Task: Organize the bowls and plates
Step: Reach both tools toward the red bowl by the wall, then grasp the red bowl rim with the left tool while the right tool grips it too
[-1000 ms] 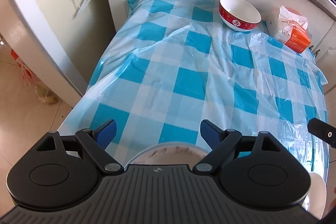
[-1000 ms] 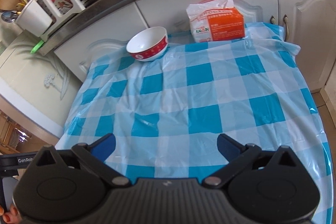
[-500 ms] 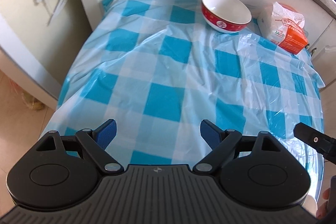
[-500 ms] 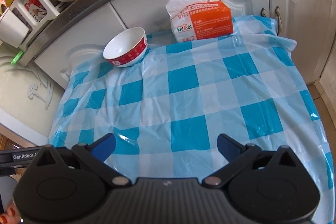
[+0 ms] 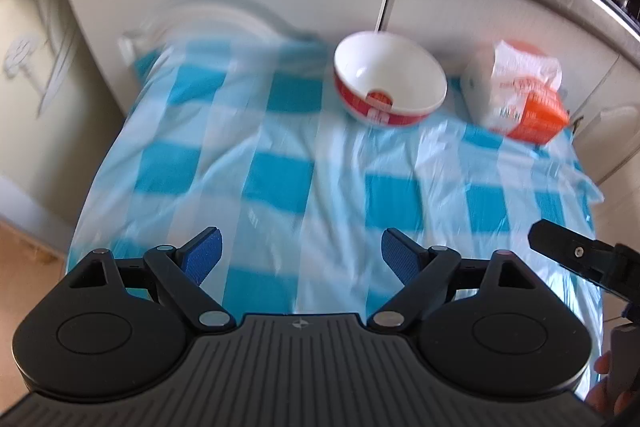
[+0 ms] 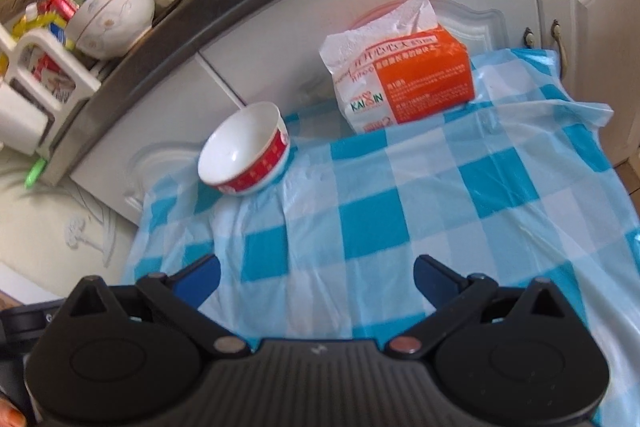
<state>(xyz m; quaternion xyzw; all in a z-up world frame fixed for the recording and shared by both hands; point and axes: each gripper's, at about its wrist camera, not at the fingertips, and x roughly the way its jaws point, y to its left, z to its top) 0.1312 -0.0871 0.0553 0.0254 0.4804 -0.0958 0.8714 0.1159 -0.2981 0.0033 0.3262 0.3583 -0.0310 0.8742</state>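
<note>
Both the left tongs (image 5: 300, 247) and right tongs (image 6: 316, 273) gape wide and empty, probably readying to take the red bowl (image 5: 390, 85) at upper centre of the surface (image 5: 280, 183)

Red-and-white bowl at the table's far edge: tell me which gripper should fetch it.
Probably left. The left gripper, open and empty, faces the red-and-white bowl almost head-on; from the right gripper, also open, it sits off left.

Both grippers are now nearer the bowl (image 5: 390, 85), which sits larger ahead of the left jaws and ahead-left of the right jaws. The plate once under the left jaws is gone from view.
</note>
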